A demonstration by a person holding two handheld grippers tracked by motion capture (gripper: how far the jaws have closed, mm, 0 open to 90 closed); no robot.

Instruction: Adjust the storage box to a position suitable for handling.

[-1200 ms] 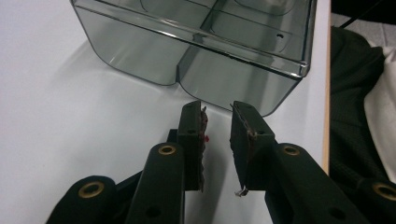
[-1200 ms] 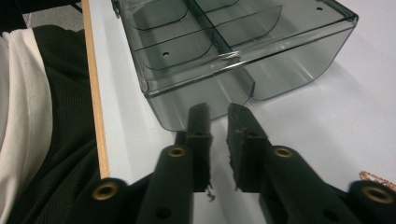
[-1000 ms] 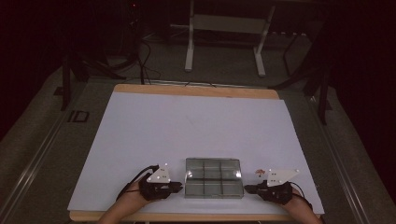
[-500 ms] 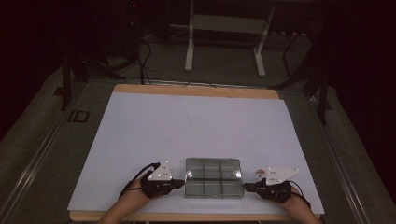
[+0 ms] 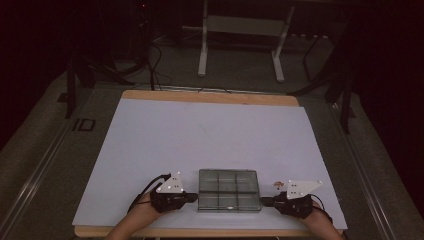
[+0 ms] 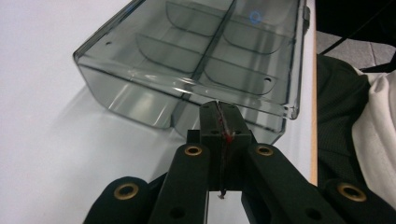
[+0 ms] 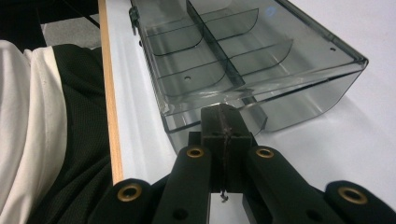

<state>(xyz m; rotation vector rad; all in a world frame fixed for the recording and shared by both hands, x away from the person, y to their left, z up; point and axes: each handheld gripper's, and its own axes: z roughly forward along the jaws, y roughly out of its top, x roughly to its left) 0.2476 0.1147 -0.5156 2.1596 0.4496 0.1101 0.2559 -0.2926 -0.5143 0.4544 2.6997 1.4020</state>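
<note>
A clear grey plastic compartment box (image 5: 229, 190), lid closed, lies flat at the front middle of the white table. My left gripper (image 5: 192, 198) is shut at the box's left end; in the left gripper view its closed tips (image 6: 219, 109) meet the end wall of the box (image 6: 196, 56) just under the lid's lip. At the right end my right gripper (image 5: 265, 202) is shut as well, its tips (image 7: 224, 112) against the box (image 7: 243, 51) wall. Neither holds anything. The compartments look empty.
A small reddish mark (image 5: 277, 184) sits on the white table (image 5: 210, 135) just right of the box. The wooden front edge (image 7: 109, 93) runs close behind the grippers, with the person's dark and white clothing beyond it. Metal stand legs (image 5: 240, 45) rise behind the table.
</note>
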